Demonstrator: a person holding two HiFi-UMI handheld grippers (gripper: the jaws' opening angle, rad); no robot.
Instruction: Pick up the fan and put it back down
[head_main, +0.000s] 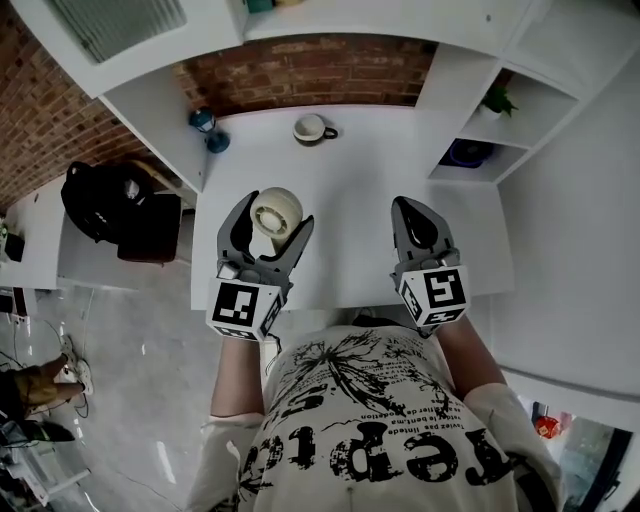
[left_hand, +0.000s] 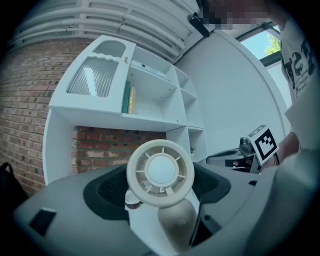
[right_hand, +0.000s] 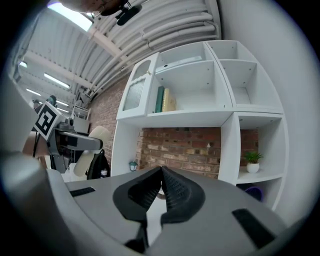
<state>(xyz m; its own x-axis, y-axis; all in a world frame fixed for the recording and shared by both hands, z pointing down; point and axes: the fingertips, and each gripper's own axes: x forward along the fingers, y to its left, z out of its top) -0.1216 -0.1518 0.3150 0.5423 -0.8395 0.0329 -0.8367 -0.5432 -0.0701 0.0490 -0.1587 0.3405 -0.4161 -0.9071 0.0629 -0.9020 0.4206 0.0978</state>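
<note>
White T-shirt (head_main: 372, 425) printed with black lettering and a scratchy black graphic; ahead of the T-shirt, left gripper (head_main: 277, 210) and right gripper (head_main: 404, 207) moulded in grey, lined with black ribbed pads (right_hand: 176, 192), each backed by a white cube (head_main: 243, 305) of black square markers

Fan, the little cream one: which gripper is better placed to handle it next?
Left. The fan sits between the jaws of the left gripper, which seem to press its sides. The right gripper is shut and empty, apart from it, over the table.
</note>
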